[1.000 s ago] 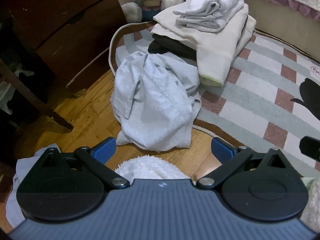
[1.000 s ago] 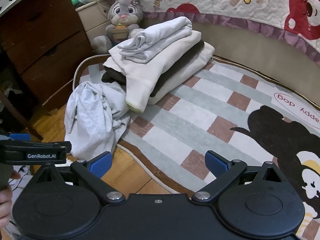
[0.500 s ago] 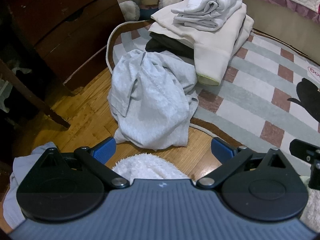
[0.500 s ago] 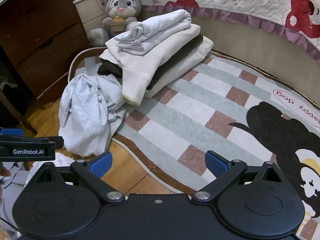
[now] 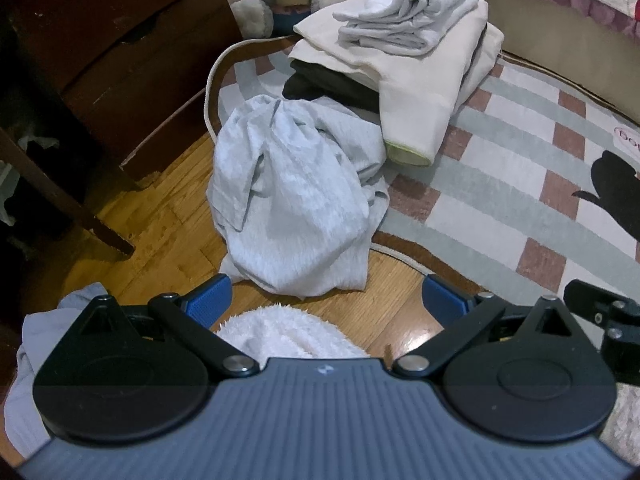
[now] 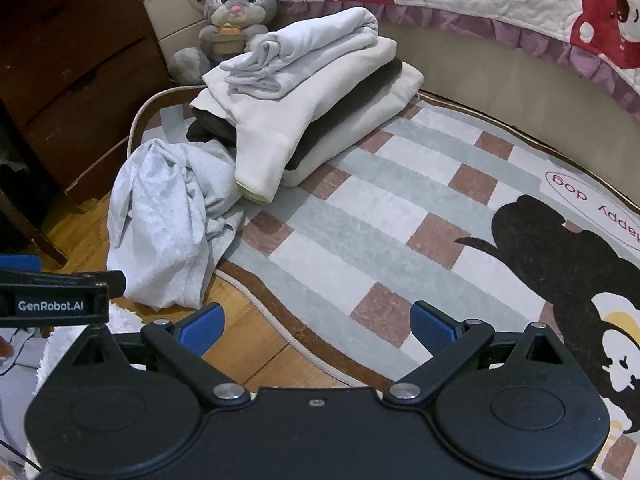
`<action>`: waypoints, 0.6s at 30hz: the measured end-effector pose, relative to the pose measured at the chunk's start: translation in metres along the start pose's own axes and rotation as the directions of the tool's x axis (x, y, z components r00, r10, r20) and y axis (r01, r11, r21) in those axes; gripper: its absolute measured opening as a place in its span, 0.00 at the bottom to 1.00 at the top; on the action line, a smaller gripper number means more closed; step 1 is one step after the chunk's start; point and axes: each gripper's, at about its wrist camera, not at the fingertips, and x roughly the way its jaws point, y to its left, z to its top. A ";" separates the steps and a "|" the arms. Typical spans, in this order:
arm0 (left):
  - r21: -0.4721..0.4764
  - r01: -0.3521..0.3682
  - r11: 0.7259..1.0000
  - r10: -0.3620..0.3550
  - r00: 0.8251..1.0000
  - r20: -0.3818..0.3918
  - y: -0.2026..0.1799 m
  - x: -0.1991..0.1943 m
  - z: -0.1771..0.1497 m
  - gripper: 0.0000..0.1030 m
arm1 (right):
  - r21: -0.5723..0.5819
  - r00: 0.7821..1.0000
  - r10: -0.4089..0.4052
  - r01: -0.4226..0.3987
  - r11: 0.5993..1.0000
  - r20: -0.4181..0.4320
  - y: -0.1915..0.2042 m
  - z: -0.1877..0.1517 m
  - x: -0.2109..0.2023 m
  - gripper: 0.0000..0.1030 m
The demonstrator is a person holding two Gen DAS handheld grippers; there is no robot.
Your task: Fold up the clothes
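Left gripper [image 5: 326, 298] open, just short of crumpled garment [image 5: 292, 200]

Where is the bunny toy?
In the right wrist view, the grey plush rabbit sits at the top left, behind the stack of folded clothes and beside the dark wooden dresser.

Black hand-held gripper [image 6: 316, 322], blue fingertips [image 6: 200, 326]

Before us a crumpled garment [image 5: 296, 200] lies half on the floor [image 5: 160, 232], half on the rug [image 6: 400, 216]; behind it a folded stack [image 6: 312, 92], a plush rabbit [image 6: 236, 12] beyond.
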 end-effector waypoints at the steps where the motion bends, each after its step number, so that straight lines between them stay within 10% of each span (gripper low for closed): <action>1: 0.002 0.000 1.000 0.000 1.000 -0.002 0.000 0.001 0.000 1.00 | 0.002 1.000 0.000 0.000 1.000 -0.001 -0.001 0.000 0.001 0.98; 13: -0.011 0.008 1.000 -0.009 1.000 -0.016 0.000 0.014 -0.005 1.00 | 0.031 1.000 -0.004 0.004 1.000 -0.016 -0.010 -0.002 0.012 0.98; 18: -0.122 -0.019 0.992 0.035 0.991 0.127 0.018 0.013 0.002 1.00 | 0.077 0.987 -0.004 -0.008 0.997 0.162 -0.010 -0.003 0.001 0.97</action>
